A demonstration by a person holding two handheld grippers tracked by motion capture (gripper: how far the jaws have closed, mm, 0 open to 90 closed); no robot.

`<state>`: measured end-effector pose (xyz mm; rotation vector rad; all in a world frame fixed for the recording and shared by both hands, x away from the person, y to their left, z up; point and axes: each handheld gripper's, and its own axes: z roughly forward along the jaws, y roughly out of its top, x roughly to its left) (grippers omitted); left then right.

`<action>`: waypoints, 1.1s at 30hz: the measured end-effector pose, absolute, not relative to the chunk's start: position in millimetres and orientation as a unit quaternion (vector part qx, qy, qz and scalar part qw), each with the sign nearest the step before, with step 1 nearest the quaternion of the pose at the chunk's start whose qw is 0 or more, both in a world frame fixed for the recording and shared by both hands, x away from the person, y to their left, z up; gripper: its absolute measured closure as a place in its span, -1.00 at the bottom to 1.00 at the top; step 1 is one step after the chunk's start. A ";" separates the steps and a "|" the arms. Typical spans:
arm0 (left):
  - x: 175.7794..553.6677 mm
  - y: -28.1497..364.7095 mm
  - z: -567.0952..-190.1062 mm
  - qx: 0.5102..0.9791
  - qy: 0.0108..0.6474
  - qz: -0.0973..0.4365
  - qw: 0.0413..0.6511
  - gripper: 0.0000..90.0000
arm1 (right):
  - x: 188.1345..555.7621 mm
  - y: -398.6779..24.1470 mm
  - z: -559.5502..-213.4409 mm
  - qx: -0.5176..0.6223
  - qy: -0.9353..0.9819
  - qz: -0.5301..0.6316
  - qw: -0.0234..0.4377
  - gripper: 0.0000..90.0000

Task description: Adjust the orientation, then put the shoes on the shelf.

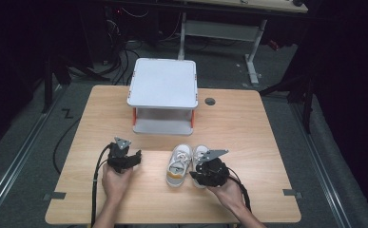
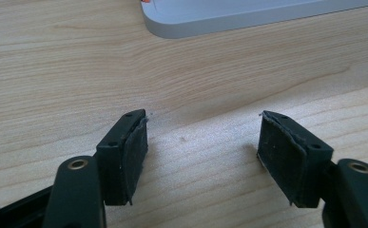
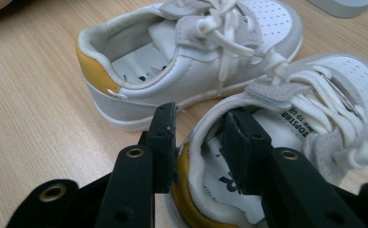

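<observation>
A pair of small white sneakers with yellow heel patches sits side by side at the table's front middle. The left sneaker (image 1: 177,167) (image 3: 181,61) stands free. Over the right sneaker (image 1: 201,153) (image 3: 334,90) is my right gripper (image 1: 197,174) (image 3: 198,124), its jaws astride the heel collar: one pad outside the yellow heel, the other inside the shoe. The pads stand a little apart from the collar, so this gripper is open. My left gripper (image 1: 136,158) (image 2: 203,137) rests low over bare wood to the left of the shoes, open with nothing between its pads.
A white two-tier rack (image 1: 162,83) with orange posts stands at the back middle of the wooden table (image 1: 248,137); its lower shelf edge (image 2: 248,19) lies ahead of the left gripper. A round cable hole (image 1: 210,101) sits right of the rack. Dark floor and cables surround the table.
</observation>
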<state>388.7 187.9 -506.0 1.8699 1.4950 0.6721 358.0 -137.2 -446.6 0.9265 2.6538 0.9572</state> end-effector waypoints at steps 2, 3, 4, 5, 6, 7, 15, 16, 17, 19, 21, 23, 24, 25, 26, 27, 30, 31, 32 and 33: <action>388.7 187.8 -506.0 0.712 0.569 0.256 0.322 -0.24 | 358.4 -134.4 -448.2 0.312 0.889 0.324 0.080 0.39; 388.7 187.9 -506.0 0.712 0.569 0.256 0.322 -0.24 | 358.5 -133.4 -449.5 0.311 0.890 0.325 0.076 0.36; 388.7 187.9 -506.0 0.712 0.569 0.256 0.321 -0.24 | 358.7 -132.8 -450.6 0.310 0.890 0.326 0.074 0.32; 388.7 187.8 -506.0 0.712 0.569 0.256 0.322 -0.24 | 358.1 -131.7 -452.8 0.307 0.891 0.328 0.073 0.28; 388.7 187.8 -506.0 0.712 0.569 0.256 0.322 -0.24 | 357.1 -130.5 -454.0 0.308 0.889 0.330 0.074 0.25; 388.7 187.9 -506.0 0.712 0.569 0.256 0.321 -0.24 | 356.1 -129.4 -455.1 0.308 0.890 0.329 0.074 0.21; 388.7 187.9 -506.0 0.712 0.569 0.256 0.321 -0.24 | 354.0 -137.3 -451.7 0.310 0.881 0.353 0.063 0.04; 388.7 187.9 -506.0 0.712 0.569 0.256 0.321 -0.24 | 352.2 -141.7 -448.5 0.314 0.874 0.365 0.064 0.04; 388.7 187.9 -506.0 0.712 0.569 0.256 0.321 -0.24 | 351.3 -146.0 -445.7 0.316 0.869 0.376 0.066 0.05; 388.7 187.8 -506.0 0.712 0.569 0.256 0.321 -0.24 | 350.1 -154.5 -440.1 0.322 0.858 0.395 0.066 0.07; 388.7 187.8 -506.0 0.712 0.569 0.256 0.321 -0.24 | 350.5 -165.2 -434.8 0.328 0.847 0.411 0.078 0.11; 388.6 188.1 -505.8 0.713 0.569 0.256 0.320 -0.24 | 353.3 -178.5 -431.5 0.338 0.833 0.427 0.097 0.15; 388.5 187.9 -505.7 0.713 0.569 0.256 0.319 -0.24 | 355.7 -185.1 -431.3 0.344 0.826 0.433 0.106 0.15; 388.4 187.8 -505.8 0.713 0.569 0.256 0.319 -0.24 | 359.2 -193.5 -431.9 0.355 0.817 0.440 0.115 0.16; 388.2 187.6 -505.7 0.713 0.570 0.257 0.319 -0.24 | 360.6 -196.8 -432.4 0.361 0.813 0.441 0.118 0.16; 388.3 187.6 -505.8 0.712 0.570 0.257 0.319 -0.24 | 364.9 -205.1 -434.5 0.374 0.805 0.441 0.130 0.16; 388.3 187.7 -505.7 0.712 0.570 0.256 0.319 -0.24 | 377.9 -226.0 -445.2 0.413 0.791 0.422 0.162 0.17; 388.2 187.7 -505.7 0.712 0.570 0.256 0.319 -0.24 | 382.5 -233.6 -450.0 0.427 0.785 0.416 0.169 0.17; 388.1 187.7 -505.7 0.713 0.570 0.256 0.320 -0.24 | 385.6 -239.3 -453.9 0.438 0.781 0.411 0.173 0.17; 388.1 187.7 -505.6 0.713 0.570 0.255 0.320 -0.24 | 390.8 -249.0 -460.6 0.454 0.774 0.403 0.179 0.17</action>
